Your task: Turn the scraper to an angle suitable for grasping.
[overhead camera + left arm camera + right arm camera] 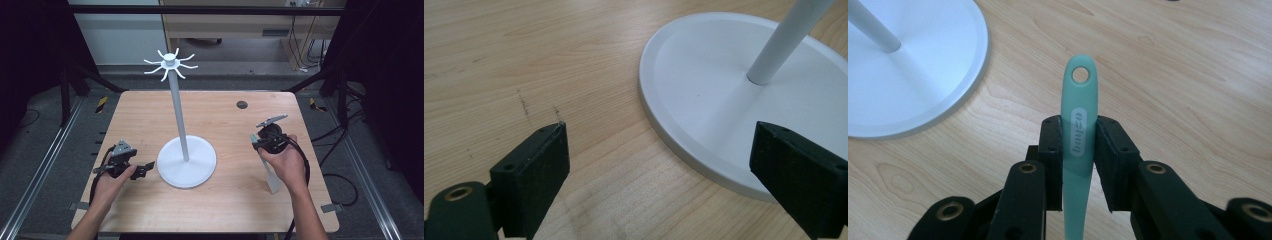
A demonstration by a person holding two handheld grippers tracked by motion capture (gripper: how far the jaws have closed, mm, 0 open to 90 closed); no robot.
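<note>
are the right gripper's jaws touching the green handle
Touching. The right gripper view shows the right gripper with both black pads pressed against the sides of the green handle, no gap.

I'm working in a lab: black frame bars [210,9] stand around the wooden table [220,210], with cables [345,180] on the floor beside it.

One camera hangs above the person's side of the counter [150,107], looking forward and down, far enough back to take in the whole top and the floor beyond. The left gripper view sits low and close over the wood, facing the white stand base [704,100] between its own jaws. The right gripper view looks down along its jaws from a little higher. All three share that base [913,85] and the surrounding wood.
</note>
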